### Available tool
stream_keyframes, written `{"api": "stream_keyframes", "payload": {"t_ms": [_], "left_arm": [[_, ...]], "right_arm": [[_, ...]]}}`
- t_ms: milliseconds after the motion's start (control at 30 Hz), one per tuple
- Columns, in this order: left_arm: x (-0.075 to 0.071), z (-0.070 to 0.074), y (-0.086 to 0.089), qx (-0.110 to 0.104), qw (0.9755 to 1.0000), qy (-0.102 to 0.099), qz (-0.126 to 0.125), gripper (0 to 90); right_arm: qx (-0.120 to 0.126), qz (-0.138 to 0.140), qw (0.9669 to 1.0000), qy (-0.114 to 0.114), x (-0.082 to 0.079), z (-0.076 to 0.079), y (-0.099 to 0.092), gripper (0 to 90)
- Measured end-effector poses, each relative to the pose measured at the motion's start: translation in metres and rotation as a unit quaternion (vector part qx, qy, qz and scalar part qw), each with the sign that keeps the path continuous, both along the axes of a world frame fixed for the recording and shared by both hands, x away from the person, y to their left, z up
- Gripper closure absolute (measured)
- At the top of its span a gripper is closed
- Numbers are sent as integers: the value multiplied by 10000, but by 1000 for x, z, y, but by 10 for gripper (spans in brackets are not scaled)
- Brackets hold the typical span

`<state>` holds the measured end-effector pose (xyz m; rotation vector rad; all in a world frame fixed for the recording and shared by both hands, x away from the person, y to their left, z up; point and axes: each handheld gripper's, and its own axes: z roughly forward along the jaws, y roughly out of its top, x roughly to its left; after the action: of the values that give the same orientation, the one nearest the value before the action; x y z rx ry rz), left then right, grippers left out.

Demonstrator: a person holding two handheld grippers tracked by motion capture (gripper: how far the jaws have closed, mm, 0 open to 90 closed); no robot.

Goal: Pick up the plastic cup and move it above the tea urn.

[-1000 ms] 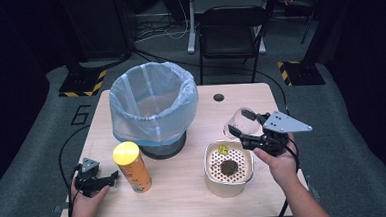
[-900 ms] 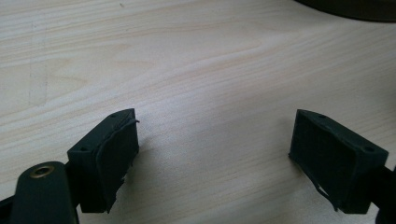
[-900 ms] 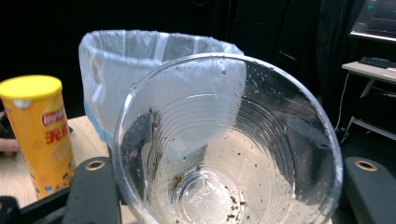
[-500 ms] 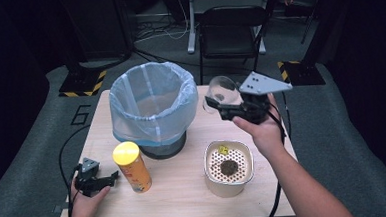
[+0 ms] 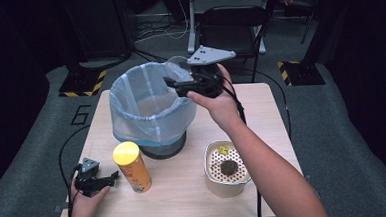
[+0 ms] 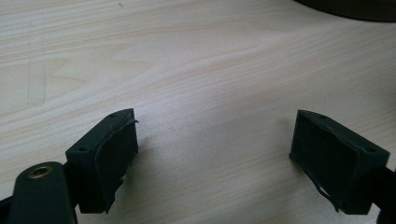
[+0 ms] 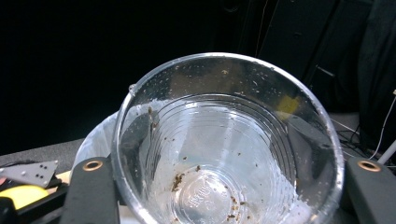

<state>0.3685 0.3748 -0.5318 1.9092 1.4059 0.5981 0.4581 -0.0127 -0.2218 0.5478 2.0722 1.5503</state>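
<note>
Light wooden table (image 5: 266, 109): lined bin (image 5: 148, 111) at back, yellow-lidded can (image 5: 132, 167) before it, perforated container (image 5: 227, 168) right.

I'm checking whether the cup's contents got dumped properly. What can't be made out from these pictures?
- Bottom of the lined bin: high view, hidden by its own wall and bag.
- Dark lump in the perforated container: high view, too small to identify.
- Clear plastic cup: right gripper view, base cut off by the bottom edge.
- Right gripper: high view, its pads on the cup are blurred.
</note>
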Motion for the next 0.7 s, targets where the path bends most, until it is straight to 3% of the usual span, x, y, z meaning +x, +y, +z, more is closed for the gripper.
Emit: {"api": "stream_keyframes", "payload": {"t_ms": [200, 267, 467, 567, 667, 700], "left_arm": [[0, 0, 1, 64, 10000, -15, -18, 145], [0, 2, 1, 86, 9999, 63, -49, 146], [0, 2, 1, 78, 9999, 60, -40, 147], [0, 2, 1, 85, 9999, 61, -44, 147], [0, 2, 1, 85, 9999, 63, -46, 147], [0, 2, 2, 111, 9999, 60, -65, 147]], "right_arm": [[-106, -44, 9999, 81, 15, -9, 29, 327], [-154, -36, 9998, 153, 18, -12, 36, 325], [-60, -101, 9995, 307, 26, -18, 50, 316], [-235, -68, 9990, 361, 30, -21, 56, 305], [-504, 141, 9965, 649, 34, -28, 67, 275], [-567, 186, 9962, 637, 34, -30, 71, 263]]}}
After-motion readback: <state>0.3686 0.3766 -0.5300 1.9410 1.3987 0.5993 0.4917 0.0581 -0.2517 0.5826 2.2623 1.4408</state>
